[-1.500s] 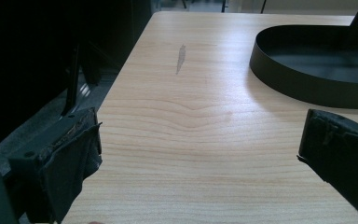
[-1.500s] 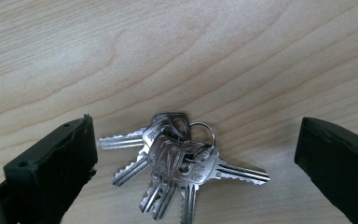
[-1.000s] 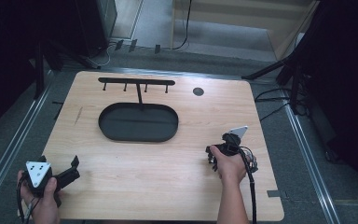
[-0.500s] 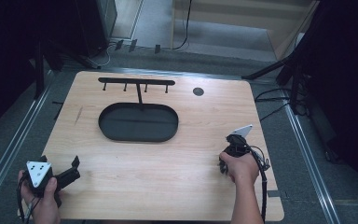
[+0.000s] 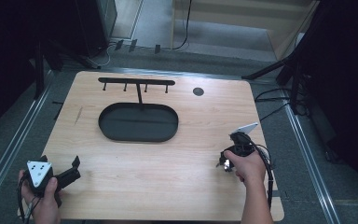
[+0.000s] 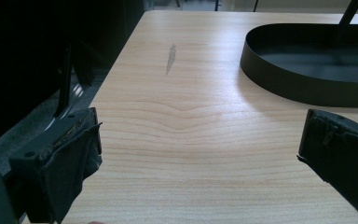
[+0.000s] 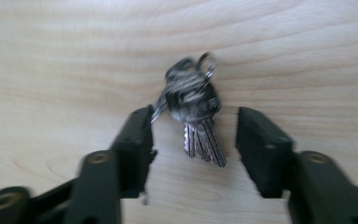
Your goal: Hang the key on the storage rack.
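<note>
Since the earlier frames the right gripper (image 5: 224,164) has drifted toward the table's right edge and tipped downward, while the left gripper (image 5: 60,172) has stayed at the near left corner. Seen from its own camera, the right gripper (image 7: 193,135) points down at the wooden table (image 5: 205,121) with its jaws spread wide on either side of a bunch of keys (image 7: 193,109); the blades point back toward the camera, and blur makes it impossible to say whether the left jaw touches the keys. From above, the keys appear as a bright glint (image 5: 222,163) just beside the right hand (image 5: 247,164). The left gripper (image 6: 200,154) is released too, jaws well apart over bare wood. A black oval tray (image 5: 137,122) sits mid-table, with a black hook rack (image 5: 136,82) standing behind it.
</note>
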